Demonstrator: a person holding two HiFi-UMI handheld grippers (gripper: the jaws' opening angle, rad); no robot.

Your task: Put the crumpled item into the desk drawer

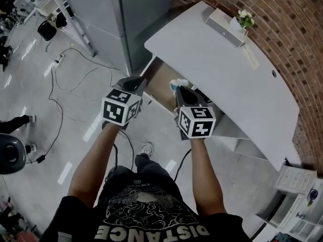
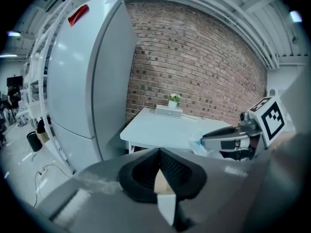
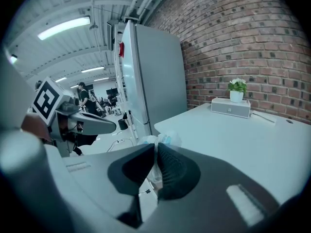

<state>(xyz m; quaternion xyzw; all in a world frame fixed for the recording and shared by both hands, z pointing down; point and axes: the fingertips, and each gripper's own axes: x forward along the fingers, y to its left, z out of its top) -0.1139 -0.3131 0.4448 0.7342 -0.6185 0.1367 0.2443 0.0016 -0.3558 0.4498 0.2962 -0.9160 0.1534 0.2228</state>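
right gripper [image 3: 155, 152]: fingers clamped on the crumpled item [image 3: 163, 140], a pale white-and-blue wad that sticks out above the fingertips. the part of it down between the fingers is hidden, and i cannot tell what it is made of.

left gripper [image 2: 158, 152]: fingers together at the tips, nothing between them. only a small gap lower down shows tan and white background.

head view, centre of frame: the crumpled item [image 1: 177, 84] sits at the tip of the right gripper, over the right end of the open drawer [image 1: 160, 79], at the front edge of the white desk [image 1: 227, 74]. i cannot judge its height above the drawer. both grippers cover much of the drawer's inside.

counts: two grippers, one crumpled item, one open drawer, one desk. on the desk, upper right of frame, one pale box [image 1: 223, 26] and one small plant [image 1: 245, 18] on it. one tall grey cabinet [image 1: 121, 14], top centre, cut off by the frame edge.
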